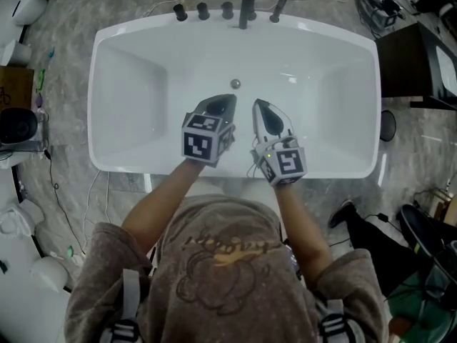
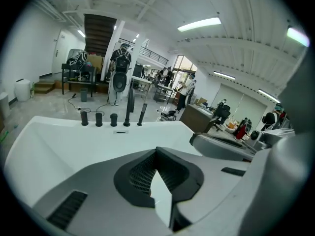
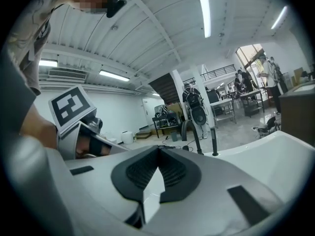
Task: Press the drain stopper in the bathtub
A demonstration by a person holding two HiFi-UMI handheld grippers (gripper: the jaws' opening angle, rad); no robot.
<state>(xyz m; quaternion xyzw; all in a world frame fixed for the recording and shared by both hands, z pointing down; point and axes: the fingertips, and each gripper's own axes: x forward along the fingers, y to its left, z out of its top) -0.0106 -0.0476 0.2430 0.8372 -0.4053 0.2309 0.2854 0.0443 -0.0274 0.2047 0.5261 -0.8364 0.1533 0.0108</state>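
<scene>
The small round metal drain stopper sits on the floor of the white bathtub, toward its far side. Both grippers hover side by side over the tub's near half, pointing at the far wall. My left gripper is shut and empty, its tip just short of the stopper and slightly left of it. My right gripper is also shut with nothing in it, a little right of the stopper. The left gripper view shows shut jaws above the tub; the right gripper view shows the same. Neither gripper view shows the stopper.
Black tap knobs and a tall black spout line the tub's far rim, with the knobs also in the left gripper view. A black cabinet stands at the right. White containers and cables lie on the marble floor to the left.
</scene>
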